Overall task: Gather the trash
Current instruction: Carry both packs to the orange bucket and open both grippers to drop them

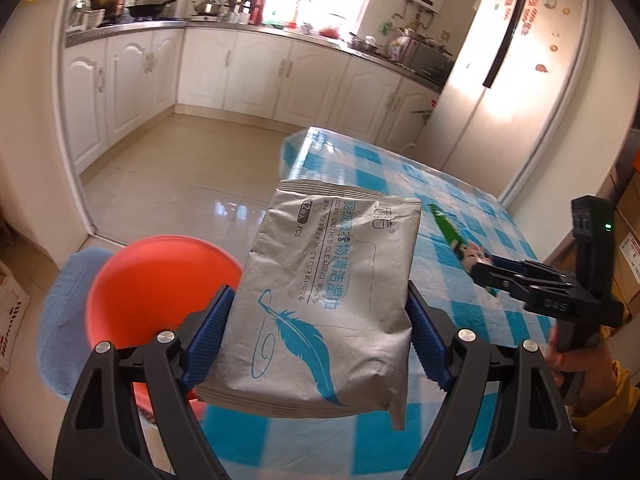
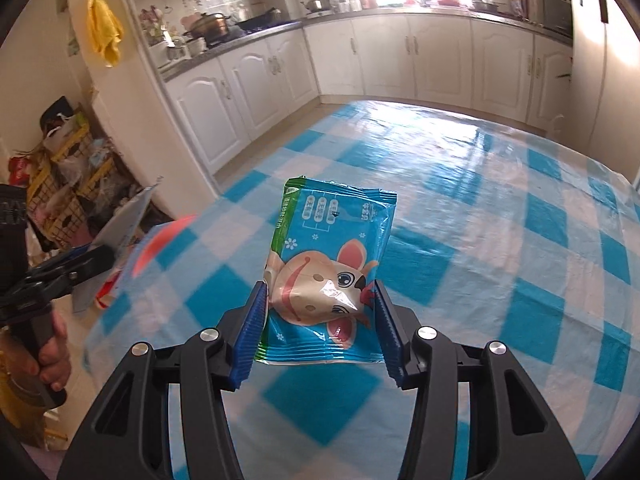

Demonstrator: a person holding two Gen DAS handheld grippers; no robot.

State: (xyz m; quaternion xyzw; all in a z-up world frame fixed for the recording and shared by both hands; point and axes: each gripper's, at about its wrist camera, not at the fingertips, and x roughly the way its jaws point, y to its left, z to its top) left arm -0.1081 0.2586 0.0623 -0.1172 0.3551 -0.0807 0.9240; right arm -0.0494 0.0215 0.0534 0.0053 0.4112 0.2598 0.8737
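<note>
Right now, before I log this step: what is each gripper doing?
Left gripper: shut on the silver wipes pack.
Right gripper: shut on the blue wipes pack, above the checkered table.

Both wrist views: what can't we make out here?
- Left wrist view: the silver wipes pack in the left gripper hides part of the red bin; its inside is not visible.
- Left wrist view: the right gripper covers most of the blue wipes pack.
- Right wrist view: the left gripper and red bin are motion-blurred.
- Right wrist view: small print on the blue wipes pack is illegible.
</note>
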